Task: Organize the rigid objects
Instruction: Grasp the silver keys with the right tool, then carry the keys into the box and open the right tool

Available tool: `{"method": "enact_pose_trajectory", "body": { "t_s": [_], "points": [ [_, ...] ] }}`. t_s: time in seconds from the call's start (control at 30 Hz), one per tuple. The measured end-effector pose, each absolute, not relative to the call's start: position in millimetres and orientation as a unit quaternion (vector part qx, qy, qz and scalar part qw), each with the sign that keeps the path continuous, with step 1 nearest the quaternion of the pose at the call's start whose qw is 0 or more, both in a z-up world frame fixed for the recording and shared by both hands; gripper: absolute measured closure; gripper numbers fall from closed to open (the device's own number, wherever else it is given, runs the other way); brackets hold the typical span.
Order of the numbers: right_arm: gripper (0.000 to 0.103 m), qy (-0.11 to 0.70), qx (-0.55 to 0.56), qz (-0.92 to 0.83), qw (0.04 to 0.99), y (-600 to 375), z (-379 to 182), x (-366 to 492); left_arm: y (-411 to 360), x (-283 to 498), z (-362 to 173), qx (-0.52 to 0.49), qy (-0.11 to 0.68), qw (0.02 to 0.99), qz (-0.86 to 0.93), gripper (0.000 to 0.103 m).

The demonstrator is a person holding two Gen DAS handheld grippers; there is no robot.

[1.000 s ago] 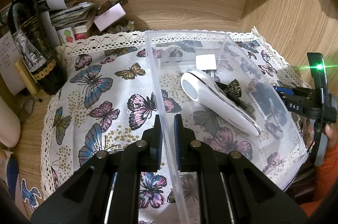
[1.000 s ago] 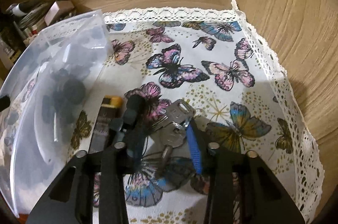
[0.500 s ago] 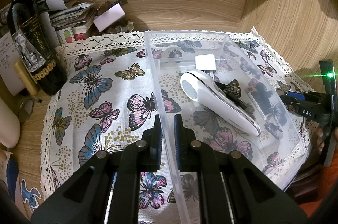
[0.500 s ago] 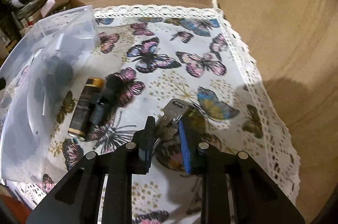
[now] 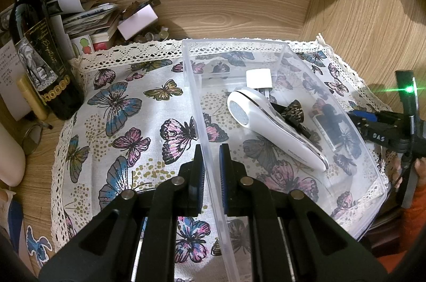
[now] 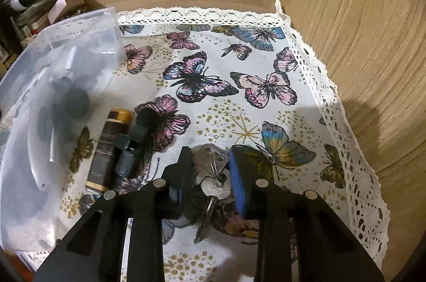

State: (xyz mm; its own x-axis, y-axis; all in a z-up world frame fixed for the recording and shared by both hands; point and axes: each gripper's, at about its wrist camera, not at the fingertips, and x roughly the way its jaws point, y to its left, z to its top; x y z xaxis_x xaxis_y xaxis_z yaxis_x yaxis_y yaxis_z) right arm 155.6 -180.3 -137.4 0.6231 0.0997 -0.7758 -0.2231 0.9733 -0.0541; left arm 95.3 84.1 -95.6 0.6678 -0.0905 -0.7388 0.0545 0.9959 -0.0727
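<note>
Right tool (image 6: 209, 170) straddles keys (image 6: 213, 170), fingers apart.

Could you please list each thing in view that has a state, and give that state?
left gripper: shut on the bin wall.
right gripper: fingers straddling the keys, not closed.
clear bin: open-topped, holding items.
keys: lying on the cloth.
lipstick tube: lying outside the bin.
wine bottle: upright.

Warm wood-grain walls (image 5: 239, 2) enclose a desk (image 5: 40, 148) draped in butterfly-print cloth (image 6: 239, 101).
</note>
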Motion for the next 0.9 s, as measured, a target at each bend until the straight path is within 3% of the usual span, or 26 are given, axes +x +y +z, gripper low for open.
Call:
{"method": "enact_pose_trajectory", "body": {
  "t_s": [0.63,0.9],
  "points": [
    [0.077,0.269,-0.077,0.184,0.942,-130,-33,117,84,95,-96,-0.023,0.405,0.913,-0.041,0.093],
    [0.077,0.251,-0.099,0.253,0.929,-89,-27,104,82,96,-95,-0.023,0.405,0.913,-0.041,0.093]
  ]
}}
